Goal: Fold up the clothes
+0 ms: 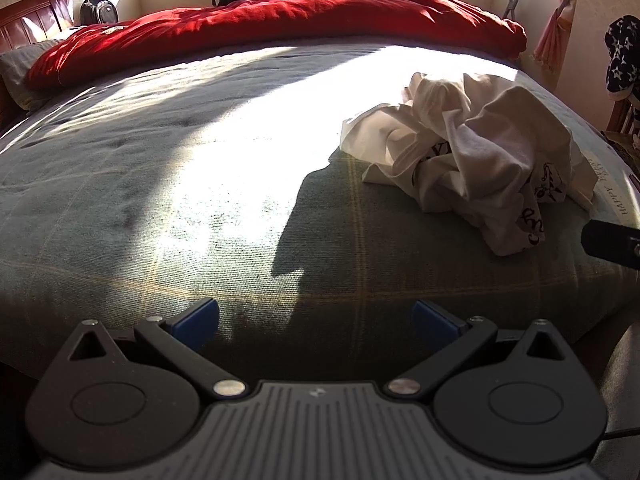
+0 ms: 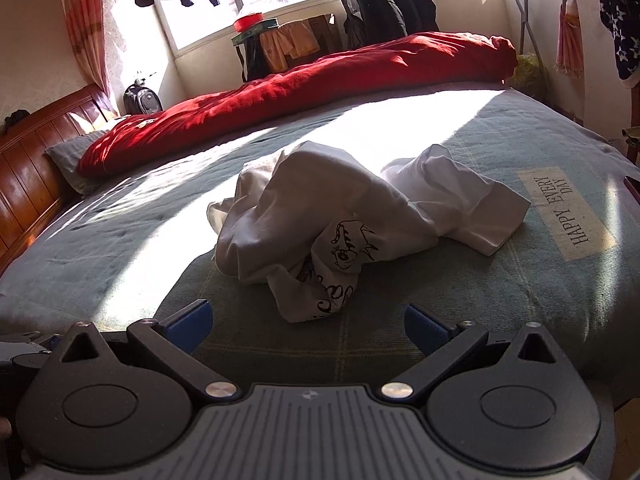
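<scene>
A crumpled white T-shirt with a black printed drawing lies in a heap on the green plaid bed cover; the T-shirt (image 1: 472, 152) is at the right in the left wrist view and the T-shirt (image 2: 340, 216) is central in the right wrist view. My left gripper (image 1: 316, 326) is open over the near edge of the bed, well to the left of the shirt, with nothing between its blue pads. My right gripper (image 2: 306, 326) is open too, just short of the shirt's near end, apart from it. A dark part of the right gripper (image 1: 612, 242) shows at the right edge.
A red quilt (image 2: 320, 76) lies bunched along the far side of the bed cover (image 2: 120, 260). A wooden headboard (image 2: 32, 168) and a grey pillow (image 2: 76, 160) are at the left. Hanging clothes (image 2: 384, 4) and a drying rack stand by the windows. A "HAPPY EVERY DAY" label (image 2: 568, 212) is right of the shirt.
</scene>
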`<state>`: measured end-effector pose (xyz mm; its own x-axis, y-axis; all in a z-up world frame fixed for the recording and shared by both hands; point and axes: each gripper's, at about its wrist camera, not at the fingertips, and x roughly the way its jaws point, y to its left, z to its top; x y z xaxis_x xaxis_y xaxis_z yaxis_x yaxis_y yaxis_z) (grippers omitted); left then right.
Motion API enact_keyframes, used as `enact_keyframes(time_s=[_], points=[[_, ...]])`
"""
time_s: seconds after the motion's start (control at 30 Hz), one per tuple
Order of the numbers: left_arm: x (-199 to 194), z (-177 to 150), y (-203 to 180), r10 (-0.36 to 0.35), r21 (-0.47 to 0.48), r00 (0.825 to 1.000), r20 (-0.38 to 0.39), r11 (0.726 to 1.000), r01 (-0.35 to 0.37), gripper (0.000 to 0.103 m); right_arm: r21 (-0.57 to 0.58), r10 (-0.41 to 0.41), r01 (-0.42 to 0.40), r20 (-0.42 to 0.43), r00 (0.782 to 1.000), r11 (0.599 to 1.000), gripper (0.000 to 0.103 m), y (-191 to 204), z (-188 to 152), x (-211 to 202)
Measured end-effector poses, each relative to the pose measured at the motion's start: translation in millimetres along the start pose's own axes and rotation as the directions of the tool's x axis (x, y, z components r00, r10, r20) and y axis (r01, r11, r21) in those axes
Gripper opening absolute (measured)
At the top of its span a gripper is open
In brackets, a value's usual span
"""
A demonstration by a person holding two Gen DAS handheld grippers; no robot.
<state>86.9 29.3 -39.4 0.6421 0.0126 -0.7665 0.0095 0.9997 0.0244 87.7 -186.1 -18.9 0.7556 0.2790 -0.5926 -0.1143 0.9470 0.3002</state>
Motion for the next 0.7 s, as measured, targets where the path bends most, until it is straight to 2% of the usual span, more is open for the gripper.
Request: enact_keyframes(time_s=[0.23, 0.37, 0.53, 0.7], points=[[24, 20, -6, -0.002, 0.019, 1.0, -0.026, 1.0, 0.002, 0.103, 0.017, 0.049, -0.049, -0.02, 0.999, 0.999, 0.103, -11, 20, 23], [36, 28, -5, 0.003, 0.019, 0.999, -0.038, 1.0, -0.002, 0.103, 0.016, 0.137, -0.137, 0.001, 0.991, 0.99, 0.103, -10, 39, 33], [46, 35, -1, 0.021, 0.012, 0.998, -0.054, 1.0, -0.02, 0.103, -0.02, 0.251, -0.251, 0.003, 0.968, 0.968, 0.103, 3, 66, 57], [48, 36, 4, 0.024, 0.002, 0.998, -0.062, 1.0, -0.024, 0.102, -0.032, 0.17, -0.171, -0.029, 0.985, 0.985, 0.103, -3, 80, 92]])
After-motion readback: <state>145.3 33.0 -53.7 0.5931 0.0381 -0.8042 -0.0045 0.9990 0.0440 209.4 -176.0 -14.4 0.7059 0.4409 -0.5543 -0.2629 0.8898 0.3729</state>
